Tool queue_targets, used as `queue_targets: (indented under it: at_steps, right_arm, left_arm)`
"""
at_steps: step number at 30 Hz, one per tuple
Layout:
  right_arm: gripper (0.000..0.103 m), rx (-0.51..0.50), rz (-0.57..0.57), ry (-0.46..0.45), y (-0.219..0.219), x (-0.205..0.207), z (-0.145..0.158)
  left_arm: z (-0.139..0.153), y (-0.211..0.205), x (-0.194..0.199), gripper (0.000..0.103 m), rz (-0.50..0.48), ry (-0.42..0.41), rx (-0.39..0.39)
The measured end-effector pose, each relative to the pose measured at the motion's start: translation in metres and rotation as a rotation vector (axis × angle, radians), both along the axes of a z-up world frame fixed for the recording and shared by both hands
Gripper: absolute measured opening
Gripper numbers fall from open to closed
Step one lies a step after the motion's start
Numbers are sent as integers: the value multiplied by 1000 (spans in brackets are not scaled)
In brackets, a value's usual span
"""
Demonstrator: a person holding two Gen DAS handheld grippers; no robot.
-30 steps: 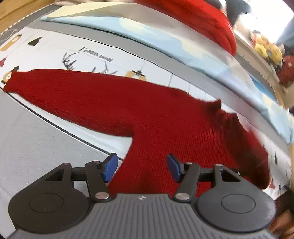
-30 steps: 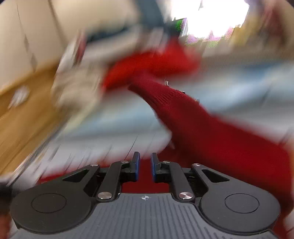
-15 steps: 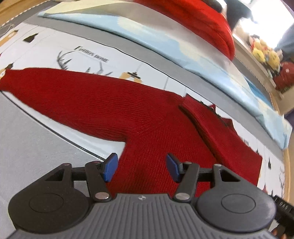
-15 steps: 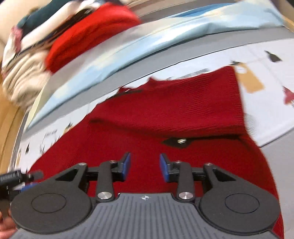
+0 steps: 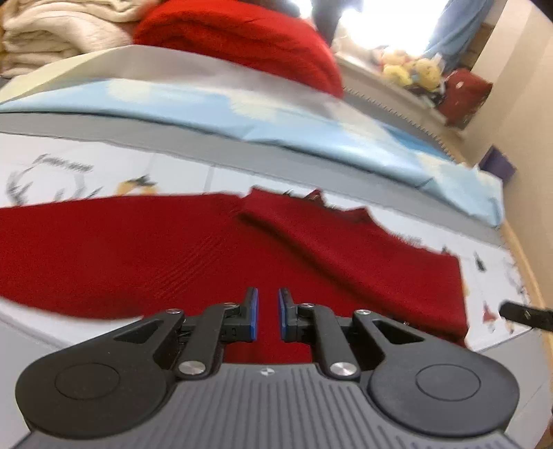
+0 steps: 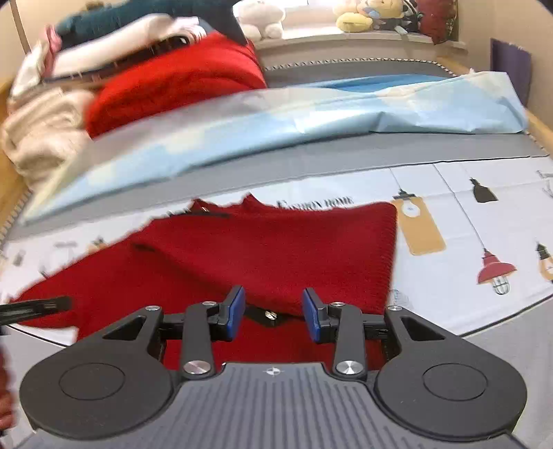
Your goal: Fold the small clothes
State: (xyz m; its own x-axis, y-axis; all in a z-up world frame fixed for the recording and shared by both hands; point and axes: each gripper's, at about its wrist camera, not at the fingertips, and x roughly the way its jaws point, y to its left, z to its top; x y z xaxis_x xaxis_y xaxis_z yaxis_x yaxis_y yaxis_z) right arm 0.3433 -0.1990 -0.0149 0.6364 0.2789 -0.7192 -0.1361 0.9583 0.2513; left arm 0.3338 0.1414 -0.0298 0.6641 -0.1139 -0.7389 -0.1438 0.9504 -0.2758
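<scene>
A small red knit sweater [image 5: 172, 248] lies flat on the printed sheet, one sleeve stretched out to the left and the right sleeve [image 5: 345, 241] folded across its body. It also shows in the right wrist view [image 6: 269, 248]. My left gripper [image 5: 268, 312] hovers over the sweater's lower part, its blue pads nearly together with a narrow gap and nothing between them. My right gripper [image 6: 273, 311] is open and empty above the sweater's lower right part, close to a small dark tag [image 6: 268, 315].
The printed white sheet [image 6: 466, 214] lies over a grey bed cover [image 6: 380, 152]. A light blue cloth [image 6: 311, 114] stretches behind the sweater. A pile of red, cream and dark clothes [image 6: 166, 79] sits at the back left. Plush toys [image 6: 262, 17] stand on the far ledge.
My right gripper laid the right sleeve across the sweater's body, let go and opened. My left gripper's jaws have narrowed from wide open to nearly together, and it moved rightward over the sweater.
</scene>
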Motion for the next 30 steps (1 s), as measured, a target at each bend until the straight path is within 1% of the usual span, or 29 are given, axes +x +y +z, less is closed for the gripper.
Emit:
queue_targets:
  at_steps: [2, 4, 5, 7, 8, 9, 10, 12, 15, 18, 19, 20, 21, 22, 24, 26, 27, 29, 30]
  right_arm:
    - [39, -1, -10, -18, -8, -1, 6]
    - [39, -14, -19, -19, -15, -2, 5]
    - [39, -16, -26, -13, -17, -1, 4]
    - [39, -11, -33, 8, -21, 0, 0]
    - [39, -4, -36, 12, -23, 1, 0]
    - [39, 2, -39, 11, -25, 1, 0]
    - [39, 3, -39, 9, -27, 0, 1]
    - [39, 0, -40, 2, -31, -1, 3]
    - [39, -3, -44, 2, -35, -1, 2]
    - [39, -1, -55, 23, -36, 2, -2]
    - [39, 4, -54, 25, -35, 3, -2]
    - [39, 6, -53, 25, -34, 3, -2]
    - [39, 5, -50, 25, -32, 3, -2]
    - [39, 3, -43, 21, -30, 2, -1]
    - [39, 3, -31, 19, -26, 2, 0]
    - [39, 5, -26, 23, -23, 2, -1]
    - [39, 8, -27, 25, -23, 2, -1]
    - [39, 23, -32, 32, -22, 3, 0]
    - [39, 33, -34, 34, -22, 3, 1]
  left_arm:
    - [-7, -1, 22, 13, 3, -26, -49]
    - [-17, 0, 47, 13, 24, -25, -107]
    - [-24, 0, 61, 20, 47, -18, -114]
    - [-39, 1, 86, 34, 89, 3, -96]
    - [-46, 2, 96, 35, 106, 11, -80]
    - [-54, 4, 107, 35, 133, 23, -83]
    - [-62, 8, 117, 35, 159, 42, -123]
    - [-80, 19, 133, 34, 201, 82, -229]
    - [-94, 32, 147, 34, 273, 91, -269]
    - [-105, 38, 157, 34, 270, 116, -342]
    - [-107, 42, 159, 34, 266, 116, -346]
    - [-107, 43, 160, 30, 254, 114, -339]
    - [-106, 43, 160, 23, 243, 114, -320]
    - [-101, 44, 158, 9, 223, 105, -299]
    - [-77, 42, 143, 8, 167, 39, -258]
    - [-44, 40, 119, 8, 141, -29, -174]
    - [-30, 41, 106, 8, 144, -47, -136]
    - [-6, 51, 73, 9, 173, -58, -53]
    - [-1, 60, 60, 10, 192, -33, -27]
